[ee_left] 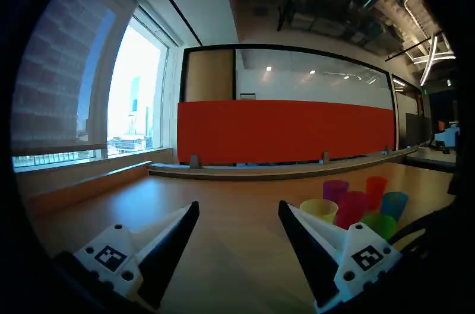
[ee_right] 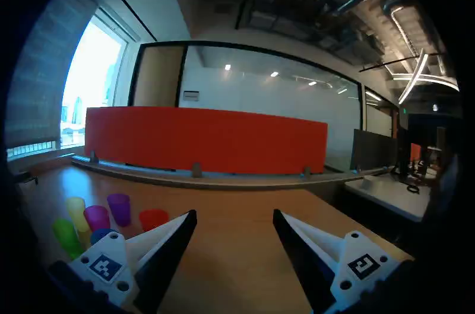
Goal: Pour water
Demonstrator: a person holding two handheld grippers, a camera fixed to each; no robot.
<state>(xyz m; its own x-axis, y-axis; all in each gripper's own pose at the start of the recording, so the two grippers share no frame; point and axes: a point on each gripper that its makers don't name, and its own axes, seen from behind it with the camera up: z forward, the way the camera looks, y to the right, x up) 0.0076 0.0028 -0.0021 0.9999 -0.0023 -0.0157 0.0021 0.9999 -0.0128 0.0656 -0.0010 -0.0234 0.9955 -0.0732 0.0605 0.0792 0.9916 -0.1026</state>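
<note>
Several coloured plastic cups stand grouped on the wooden table. In the left gripper view they sit right of my left gripper (ee_left: 238, 207): a yellow cup (ee_left: 319, 209), a magenta cup (ee_left: 352, 208), a purple cup (ee_left: 335, 189), a red cup (ee_left: 376, 190), a blue cup (ee_left: 394, 204) and a green cup (ee_left: 378, 225). That gripper is open, nothing between its fingers. In the right gripper view the same group lies left of my right gripper (ee_right: 234, 214): yellow cup (ee_right: 76, 210), magenta cup (ee_right: 97, 217), purple cup (ee_right: 119, 208), red cup (ee_right: 153, 219), green cup (ee_right: 66, 235). It is open and empty too.
The wooden table (ee_left: 237, 195) runs back to an orange divider panel (ee_left: 285, 131). A window ledge (ee_left: 89, 174) lines the left side. Other desks with monitors (ee_right: 409, 186) stand at the far right.
</note>
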